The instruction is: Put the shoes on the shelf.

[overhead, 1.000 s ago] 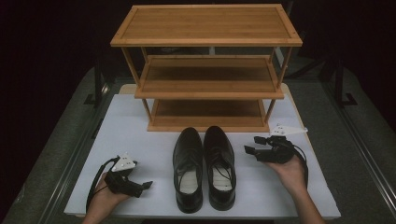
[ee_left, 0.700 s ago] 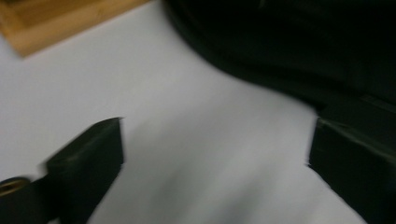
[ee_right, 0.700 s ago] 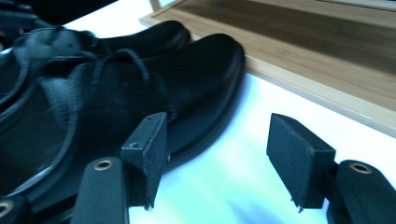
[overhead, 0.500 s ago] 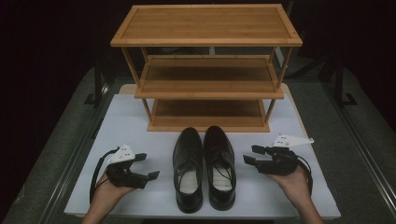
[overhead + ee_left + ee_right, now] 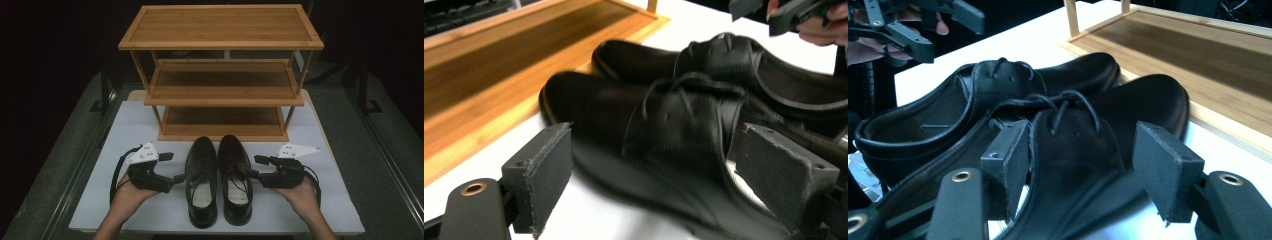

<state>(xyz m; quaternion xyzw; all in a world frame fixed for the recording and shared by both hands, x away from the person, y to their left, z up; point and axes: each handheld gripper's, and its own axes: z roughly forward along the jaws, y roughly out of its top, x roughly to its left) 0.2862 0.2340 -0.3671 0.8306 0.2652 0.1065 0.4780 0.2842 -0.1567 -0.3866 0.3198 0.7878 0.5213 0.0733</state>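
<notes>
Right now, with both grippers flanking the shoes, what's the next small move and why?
Probably ease each gripper inward and close. The left gripper stands open beside the left shoe, the right gripper open at the right shoe; neither shoe is gripped, and the bamboo rack is bare.

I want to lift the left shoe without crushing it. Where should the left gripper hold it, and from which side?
Best guess: grip the left shoe at the side wall of its opening, beside the laces, coming from its outer left side, where the open left gripper already is. One pad can go inside, one outside; the rim there looks thin and firm.
</notes>
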